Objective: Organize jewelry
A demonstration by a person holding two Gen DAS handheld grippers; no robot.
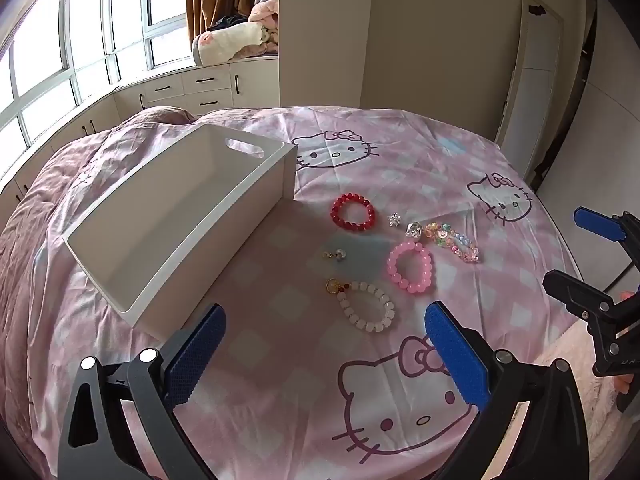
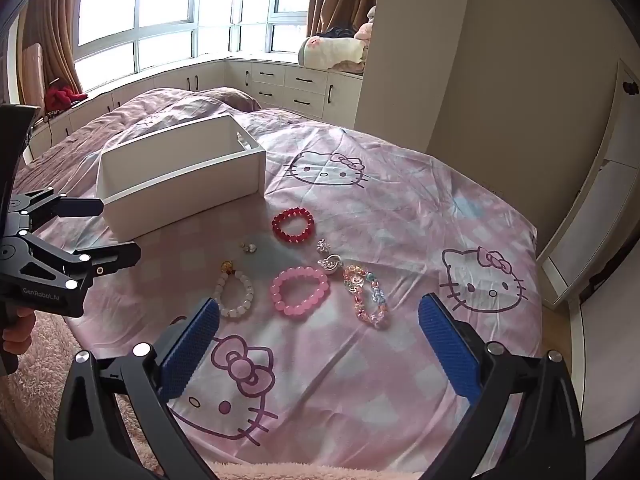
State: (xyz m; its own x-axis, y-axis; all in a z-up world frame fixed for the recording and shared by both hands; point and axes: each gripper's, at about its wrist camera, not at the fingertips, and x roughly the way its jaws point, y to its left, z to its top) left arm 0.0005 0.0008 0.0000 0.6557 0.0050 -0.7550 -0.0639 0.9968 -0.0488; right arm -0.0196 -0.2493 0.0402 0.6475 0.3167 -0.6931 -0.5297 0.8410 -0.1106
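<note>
A white box (image 1: 176,236) (image 2: 180,184) with a handle slot stands empty on the pink Hello Kitty bedsheet (image 1: 400,168). Right of it lie a red bead bracelet (image 1: 353,213) (image 2: 293,225), a pink bead bracelet (image 1: 410,267) (image 2: 299,290), a white bead bracelet with a gold charm (image 1: 366,307) (image 2: 236,290), a multicolour bead bracelet (image 1: 454,242) (image 2: 366,296) and small silver pieces (image 1: 413,230) (image 2: 329,262). My left gripper (image 1: 324,328) (image 2: 116,228) is open and empty, near the white bracelet. My right gripper (image 2: 318,320) (image 1: 576,248) is open and empty, near the pink bracelet.
A small pearl earring (image 1: 336,255) (image 2: 248,247) lies between box and bracelets. A rumpled quilt (image 2: 160,112) covers the bed's far side. White cabinets (image 2: 288,84) line the window wall. A fluffy pink rug (image 2: 36,364) lies at the bed's near edge.
</note>
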